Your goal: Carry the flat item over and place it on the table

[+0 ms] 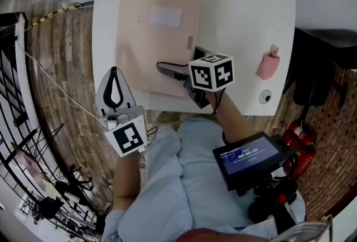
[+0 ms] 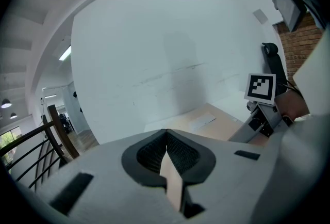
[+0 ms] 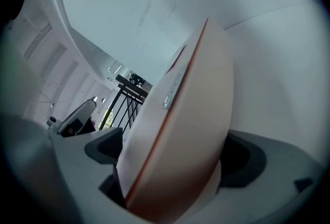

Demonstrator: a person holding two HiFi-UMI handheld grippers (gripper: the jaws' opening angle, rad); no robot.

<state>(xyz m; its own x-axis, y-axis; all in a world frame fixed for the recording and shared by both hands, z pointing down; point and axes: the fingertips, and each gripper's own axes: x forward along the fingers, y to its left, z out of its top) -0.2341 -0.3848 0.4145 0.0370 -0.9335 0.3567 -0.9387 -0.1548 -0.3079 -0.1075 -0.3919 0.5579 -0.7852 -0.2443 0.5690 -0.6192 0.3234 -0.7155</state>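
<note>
A pale pink flat folder with a white label lies on the white table. My right gripper sits at the folder's near right edge. In the right gripper view the folder stands edge-on between the wide-spread jaws, and a dark gap shows beside the left pad, so my right gripper is open around it. My left gripper hangs off the table's left side, shut with nothing in it. In the left gripper view my left gripper faces the white wall, with the folder beyond it.
A pink object and a small round fitting sit near the table's right edge. A black screen device hangs at the person's chest. A red object lies on the brick-patterned floor at right. A black railing runs along the left.
</note>
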